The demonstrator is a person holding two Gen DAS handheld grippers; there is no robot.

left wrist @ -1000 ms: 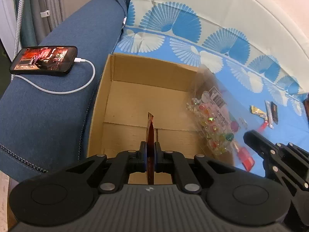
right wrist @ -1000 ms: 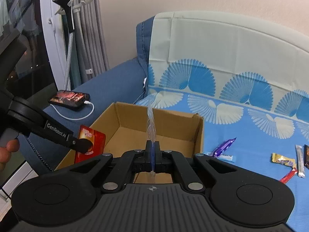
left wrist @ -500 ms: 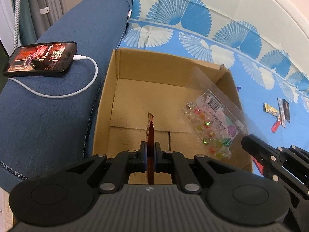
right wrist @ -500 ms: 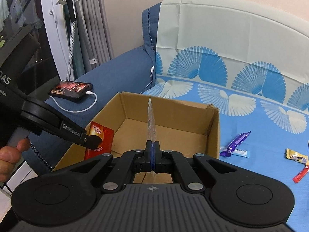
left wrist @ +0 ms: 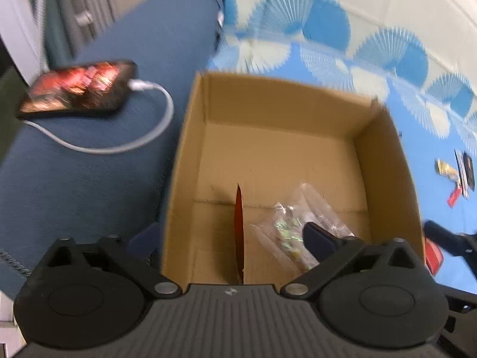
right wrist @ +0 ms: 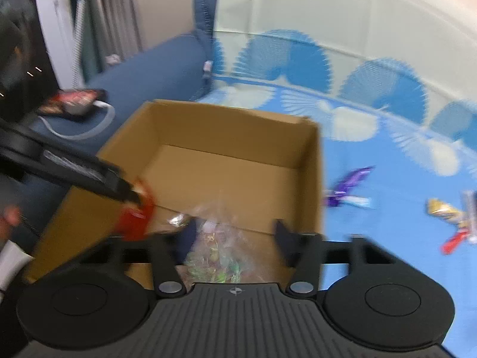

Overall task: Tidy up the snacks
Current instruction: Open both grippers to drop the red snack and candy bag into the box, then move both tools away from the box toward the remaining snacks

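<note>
Hovering above the cardboard box, both claws have just been opened: the left claw is released around an upright red packet, and the right claw is released over the clear candy bag. 2 snacks are thus seen inside the box, directly below their claws, while remaining wrappers are left on the blue sofa cover, nearer the right claw.

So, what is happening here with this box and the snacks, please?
A person with two handheld grippers is sorting snacks into the brown cardboard box on the sofa. Both grippers have just been opening over it. The left gripper has let go of the red snack packet, and the right gripper has released the clear bag of colourful candies. More wrapped snacks lie on the blue patterned cover.
</note>
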